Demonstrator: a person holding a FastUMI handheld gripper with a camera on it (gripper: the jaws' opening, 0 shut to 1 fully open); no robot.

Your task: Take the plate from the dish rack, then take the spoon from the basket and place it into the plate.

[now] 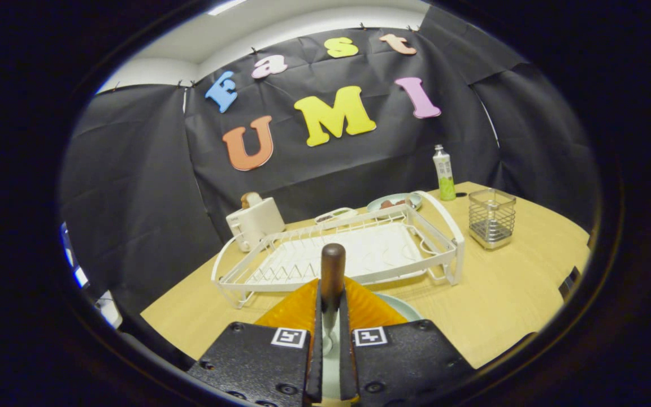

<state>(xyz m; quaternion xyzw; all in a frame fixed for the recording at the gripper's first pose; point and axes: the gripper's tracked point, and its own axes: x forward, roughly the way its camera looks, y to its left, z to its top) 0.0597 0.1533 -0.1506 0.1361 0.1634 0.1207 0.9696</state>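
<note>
My gripper (331,302) is shut on the spoon (332,270). Its dark brown handle sticks up between the fingers and its metal shank runs down between them. Under the fingers a pale green plate (403,308) lies on the wooden table, and its rim shows just to the right of them. Just beyond the fingers stands the white dish rack (359,257), with nothing in it. Further right, beside the rack, stands the wire basket (491,217).
A white toaster (255,223) stands behind the rack's left end. Small dishes with food (393,201) sit behind the rack, and a bottle with a green label (444,172) stands near the back wall. The table's edge (159,308) runs close on the left.
</note>
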